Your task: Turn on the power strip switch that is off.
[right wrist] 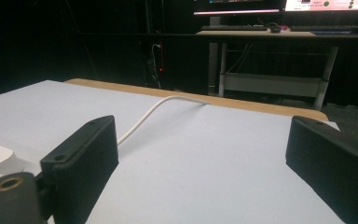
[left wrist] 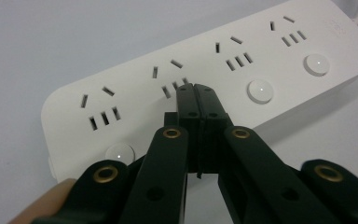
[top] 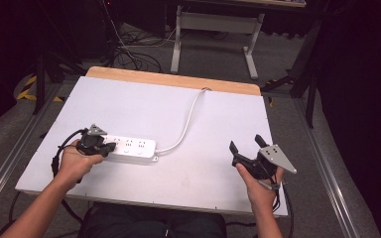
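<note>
Left gripper (left wrist: pixel 196 88), jaws pinched together empty, tips over the second socket of the white power strip (top: pixel 129 148) lying with its long axis 9-to-3 at table left, cord exiting toward 1 o'clock; right gripper (top: pixel 248 145) wide apart, idle, well off at 3 o'clock.

High view: fixed above, looks fwd/down on whole table (top: pixel 129 99). Left gripper view: very near, aimed down at power strip (left wrist: pixel 205 79), also at 9 o'clock in high view. Right gripper view: low over table, faces 12 o'clock; shares white cord (right wrist: pixel 149 114) w/ high view.
</note>
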The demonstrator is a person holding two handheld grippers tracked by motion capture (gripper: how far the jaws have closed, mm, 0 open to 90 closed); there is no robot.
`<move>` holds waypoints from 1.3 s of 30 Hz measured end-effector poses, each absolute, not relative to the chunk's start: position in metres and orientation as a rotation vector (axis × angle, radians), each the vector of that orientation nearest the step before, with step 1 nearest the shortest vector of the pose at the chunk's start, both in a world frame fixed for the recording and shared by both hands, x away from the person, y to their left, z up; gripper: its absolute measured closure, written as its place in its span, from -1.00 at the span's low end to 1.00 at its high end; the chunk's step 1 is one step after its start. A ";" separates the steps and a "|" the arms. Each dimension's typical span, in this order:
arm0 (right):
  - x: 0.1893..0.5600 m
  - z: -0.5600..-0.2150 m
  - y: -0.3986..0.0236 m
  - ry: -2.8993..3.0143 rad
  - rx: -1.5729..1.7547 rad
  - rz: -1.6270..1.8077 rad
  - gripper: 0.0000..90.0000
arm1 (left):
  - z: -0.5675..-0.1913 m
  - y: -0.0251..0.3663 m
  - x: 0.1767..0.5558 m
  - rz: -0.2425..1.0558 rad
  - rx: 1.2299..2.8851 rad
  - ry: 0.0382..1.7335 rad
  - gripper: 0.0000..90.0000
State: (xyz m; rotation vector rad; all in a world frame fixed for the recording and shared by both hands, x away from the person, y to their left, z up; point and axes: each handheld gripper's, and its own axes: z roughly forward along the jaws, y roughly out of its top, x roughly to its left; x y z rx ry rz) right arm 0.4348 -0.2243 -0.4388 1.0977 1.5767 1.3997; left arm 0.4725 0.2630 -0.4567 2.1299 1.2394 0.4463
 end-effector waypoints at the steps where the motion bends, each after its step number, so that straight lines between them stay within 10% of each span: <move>1: 0.435 -0.439 -0.224 1.577 1.097 1.400 -0.78 | -0.457 0.263 0.473 0.446 2.130 1.239 1.00; 39: 0.433 -0.438 -0.224 1.571 1.100 1.401 -0.78 | -0.458 0.261 0.470 0.467 2.126 1.237 1.00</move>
